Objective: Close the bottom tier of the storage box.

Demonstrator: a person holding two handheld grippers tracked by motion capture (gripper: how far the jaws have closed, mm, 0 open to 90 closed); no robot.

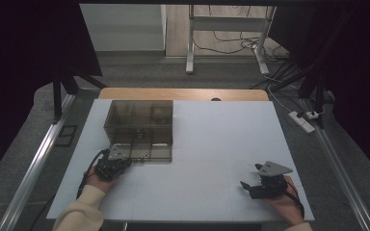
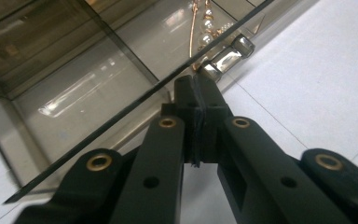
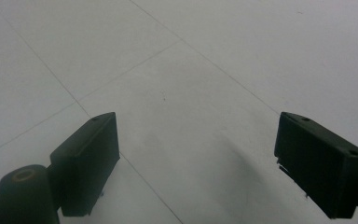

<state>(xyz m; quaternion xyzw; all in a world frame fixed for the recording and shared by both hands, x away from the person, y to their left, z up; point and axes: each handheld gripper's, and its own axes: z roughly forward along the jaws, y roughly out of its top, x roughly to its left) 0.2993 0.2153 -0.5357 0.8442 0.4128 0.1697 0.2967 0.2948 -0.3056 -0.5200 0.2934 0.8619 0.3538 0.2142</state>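
At the left, the left gripper has its jaws pressed fully together at the near edge of the smoked transparent box, which stands on the white table; whether they pinch the thin drawer edge I cannot tell. Inside the drawer lies a pearl necklace. At the right, the right gripper rests on the table, well apart from the box, with jaws wide and nothing between them.

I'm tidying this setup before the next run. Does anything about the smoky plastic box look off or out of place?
A drawer juts from the front of the tinted box, not flush, with a beaded gold chain loose inside. The left gripper is at its front edge, jaws shut. Nothing looks spilled or broken.
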